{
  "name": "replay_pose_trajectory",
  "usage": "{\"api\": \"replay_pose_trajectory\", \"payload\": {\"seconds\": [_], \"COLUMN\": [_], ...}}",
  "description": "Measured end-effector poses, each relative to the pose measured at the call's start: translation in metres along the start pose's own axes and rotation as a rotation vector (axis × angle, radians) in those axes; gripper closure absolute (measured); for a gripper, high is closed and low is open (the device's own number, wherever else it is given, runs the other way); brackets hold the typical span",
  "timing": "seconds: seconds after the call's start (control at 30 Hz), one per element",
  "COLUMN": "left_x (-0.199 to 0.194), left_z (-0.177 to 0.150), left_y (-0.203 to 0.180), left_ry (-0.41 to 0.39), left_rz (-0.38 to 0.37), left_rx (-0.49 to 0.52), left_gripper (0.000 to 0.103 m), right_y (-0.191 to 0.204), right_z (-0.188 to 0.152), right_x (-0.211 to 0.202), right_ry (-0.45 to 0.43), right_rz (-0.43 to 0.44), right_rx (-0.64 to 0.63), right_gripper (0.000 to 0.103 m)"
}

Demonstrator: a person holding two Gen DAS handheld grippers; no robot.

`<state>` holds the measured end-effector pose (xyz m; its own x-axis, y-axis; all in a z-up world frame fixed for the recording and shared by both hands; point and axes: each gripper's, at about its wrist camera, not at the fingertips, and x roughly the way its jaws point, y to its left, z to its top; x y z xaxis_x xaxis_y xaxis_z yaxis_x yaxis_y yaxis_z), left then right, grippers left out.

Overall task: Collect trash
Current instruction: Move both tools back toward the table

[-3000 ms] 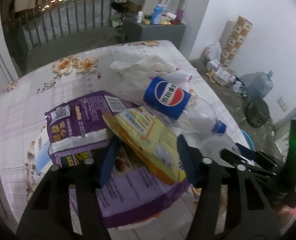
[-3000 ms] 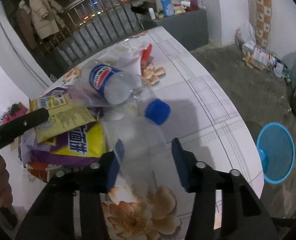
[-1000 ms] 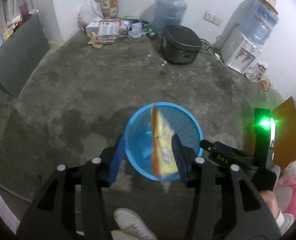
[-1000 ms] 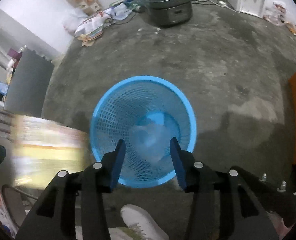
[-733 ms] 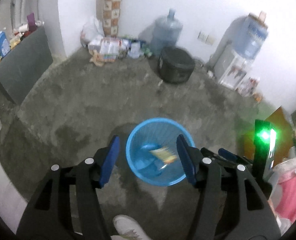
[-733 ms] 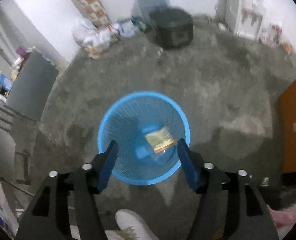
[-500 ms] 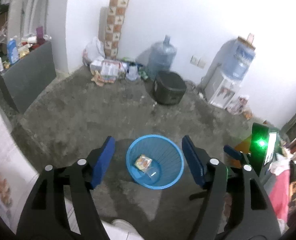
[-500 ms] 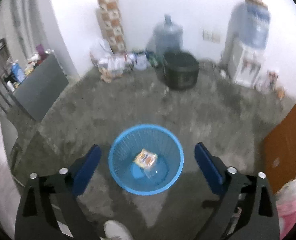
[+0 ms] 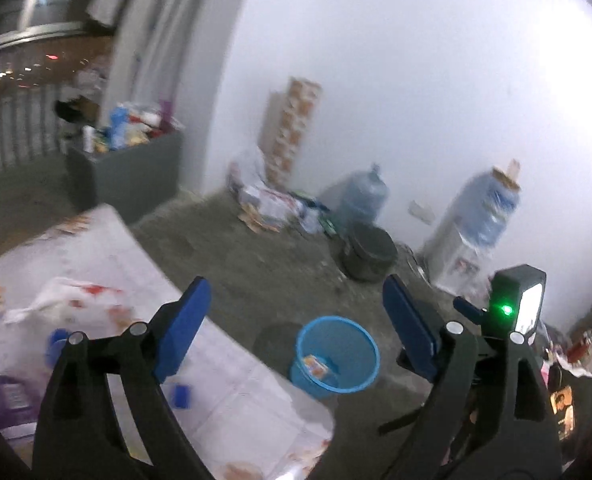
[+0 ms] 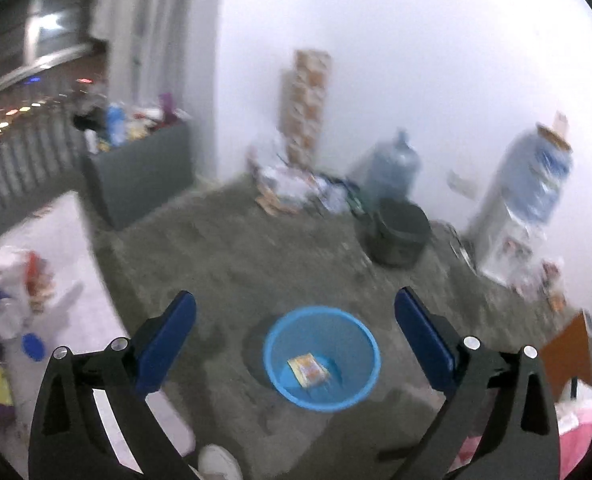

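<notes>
The yellow wrapper (image 10: 308, 370) had dropped into the blue basket (image 10: 366, 384) on the floor; the left gripper (image 9: 296, 320) and right gripper (image 10: 296, 332), jaws just opened wide, held nothing. Next: the bottle (image 10: 0, 312) near the tabletop's (image 9: 232, 372) edge.

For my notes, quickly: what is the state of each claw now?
Left claw: open, holding nothing, jaws just opened wider.
Right claw: open, holding nothing.
</notes>
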<state>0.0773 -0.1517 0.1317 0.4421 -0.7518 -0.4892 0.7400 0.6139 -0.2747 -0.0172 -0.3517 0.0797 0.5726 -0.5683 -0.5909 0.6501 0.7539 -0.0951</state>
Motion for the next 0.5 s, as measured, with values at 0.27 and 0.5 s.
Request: {"api": "replay_pose_trajectory", "payload": {"seconds": [0.27, 0.5], "left_x": [-0.115, -0.191], "left_z": [-0.013, -0.045], "left_y": [0.069, 0.121], "left_ry": [-0.128, -0.182], "left_rz": [0.258, 0.466], "left_rx": [-0.061, -0.148], "left_gripper": [0.019, 0.020], "right_y": [0.042, 0.078], "right_z": [0.012, 0.018], "right_x": [-0.048, -0.059], "right_ry": [-0.179, -0.156], "right_rz": [0.345, 0.480], "right_rx": [-0.016, -0.035], "right_gripper": [0.006, 0.006]}}
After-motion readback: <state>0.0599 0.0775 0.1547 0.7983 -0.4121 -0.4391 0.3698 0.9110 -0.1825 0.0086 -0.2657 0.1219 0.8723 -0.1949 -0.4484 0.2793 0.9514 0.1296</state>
